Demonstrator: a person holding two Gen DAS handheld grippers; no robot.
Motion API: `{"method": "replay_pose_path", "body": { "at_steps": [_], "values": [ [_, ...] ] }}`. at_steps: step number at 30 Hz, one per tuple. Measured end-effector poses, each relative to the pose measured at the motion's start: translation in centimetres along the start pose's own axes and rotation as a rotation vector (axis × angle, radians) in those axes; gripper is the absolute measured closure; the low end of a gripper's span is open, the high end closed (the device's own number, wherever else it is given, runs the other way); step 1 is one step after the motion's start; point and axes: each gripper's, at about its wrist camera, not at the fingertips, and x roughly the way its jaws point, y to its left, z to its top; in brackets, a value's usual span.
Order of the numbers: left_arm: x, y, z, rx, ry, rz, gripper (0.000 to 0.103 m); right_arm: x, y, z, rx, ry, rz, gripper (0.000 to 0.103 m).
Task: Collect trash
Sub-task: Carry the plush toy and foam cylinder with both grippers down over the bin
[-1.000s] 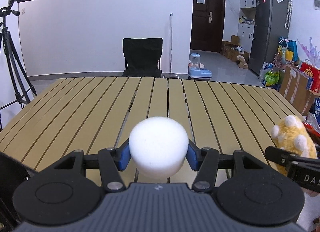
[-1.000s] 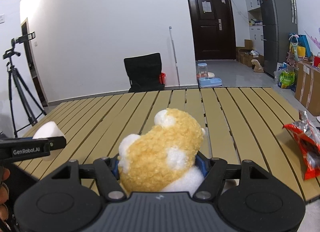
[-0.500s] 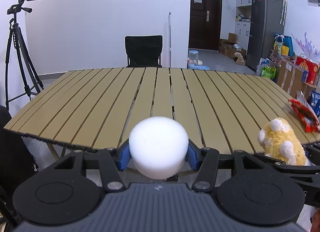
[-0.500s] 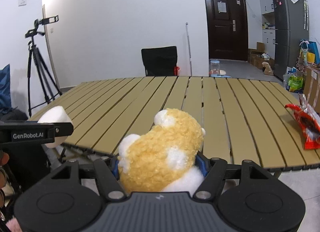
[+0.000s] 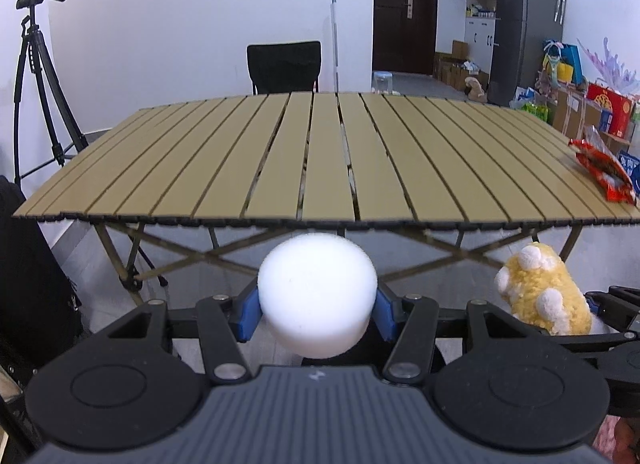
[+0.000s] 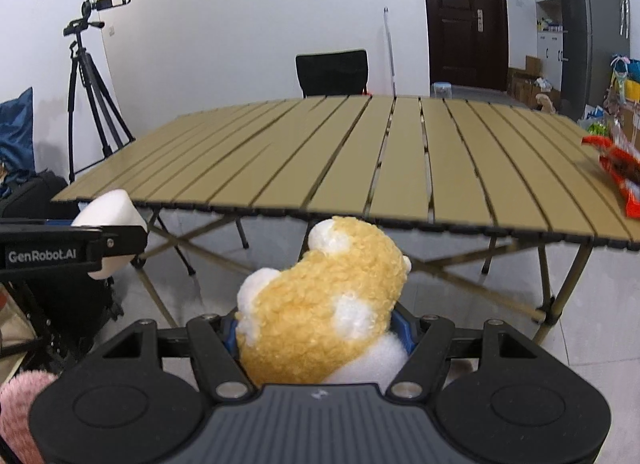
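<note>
Between the left claw's [image 5: 316, 310] pads sits foam puck [image 5: 316, 300].

Both hand-held grippers out in front of me, side by side, pitched down a bit. Left hand-held gripper [image 5: 317, 314]: jaws part closed, blue pads [image 5: 247, 314] pressing either side of a white foam puck [image 5: 317, 300], which sits centred and sticks out past the tips. Right hand-held gripper [image 6: 320, 334]: jaws also part closed, clamped on a yellow-and-white plush toy [image 6: 320, 318]; pads mostly hidden by it, only blue edges visible. From the right wrist view, my left unit [image 6: 116, 238] shows at the left edge, roughly level with the right one, near but not touching. Both are in front of the desk [image 5: 320, 168] edge and lower than its top.
</note>
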Motion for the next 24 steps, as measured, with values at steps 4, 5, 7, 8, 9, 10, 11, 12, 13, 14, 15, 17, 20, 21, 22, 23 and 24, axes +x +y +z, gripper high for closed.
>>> {"method": "replay_pose_path", "body": {
  "at_steps": [4, 5, 7, 8, 9, 10, 11, 12, 13, 14, 15, 17, 20, 21, 22, 23, 24],
  "values": [
    [0.2, 0.1, -1.7, 0.005, 0.03, -0.009, 0.047, 0.4, 0.3, -1.6, 0.002, 0.03, 0.003, 0.037],
    [0.2, 0.2, -2.2, 0.007, 0.038, -0.009, 0.047, 0.5, 0.2, -2.1, 0.002, 0.038, 0.004, 0.037],
    [0.4, 0.3, -3.0, 0.011, 0.052, -0.008, 0.047, 0.8, 0.3, -3.0, 0.004, 0.056, 0.006, 0.037],
    [0.5, 0.3, -3.4, 0.012, 0.061, -0.007, 0.047, 0.9, 0.3, -3.5, 0.005, 0.063, 0.008, 0.037],
    [0.5, 0.2, -3.9, 0.013, 0.068, -0.007, 0.047, 1.1, 0.3, -3.9, 0.007, 0.072, 0.009, 0.037],
    [0.6, 0.1, -4.3, 0.015, 0.076, -0.006, 0.047, 1.2, 0.2, -4.2, 0.009, 0.079, 0.009, 0.037],
    [0.8, 0.2, -4.8, 0.017, 0.087, -0.006, 0.047, 1.3, 0.3, -4.7, 0.012, 0.089, 0.01, 0.037],
    [0.9, 0.2, -5.2, 0.018, 0.094, -0.005, 0.047, 1.5, 0.3, -5.2, 0.014, 0.096, 0.011, 0.037],
    [1.0, 0.2, -5.6, 0.021, 0.103, -0.004, 0.047, 1.6, 0.2, -5.6, 0.017, 0.104, 0.011, 0.037],
    [1.2, 0.2, -6.1, 0.022, 0.111, -0.002, 0.047, 1.8, 0.2, -6.0, 0.02, 0.112, 0.01, 0.037],
    [1.2, 0.2, -6.5, 0.022, 0.118, -0.002, 0.047, 2.0, 0.2, -6.5, 0.024, 0.122, 0.009, 0.037],
    [1.6, 0.1, -7.2, 0.024, 0.135, -0.002, 0.047, 2.5, 0.1, -7.2, 0.033, 0.138, 0.007, 0.037],
    [2.1, 0.0, -8.3, 0.025, 0.158, -0.004, 0.047, 3.1, -0.2, -8.6, 0.046, 0.166, -0.001, 0.037],
    [2.3, 0.0, -8.7, 0.026, 0.167, -0.004, 0.047, 3.3, -0.3, -9.1, 0.05, 0.176, -0.004, 0.037],
    [2.5, -0.1, -9.0, 0.027, 0.176, -0.004, 0.047, 3.5, -0.4, -9.5, 0.053, 0.185, -0.008, 0.037],
    [2.8, -0.1, -9.4, 0.028, 0.186, -0.004, 0.047, 3.7, -0.6, -9.9, 0.056, 0.194, -0.013, 0.037],
    [3.1, -0.2, -9.7, 0.029, 0.195, -0.003, 0.047, 3.9, -0.7, -10.3, 0.057, 0.203, -0.019, 0.037]
  ]
}}
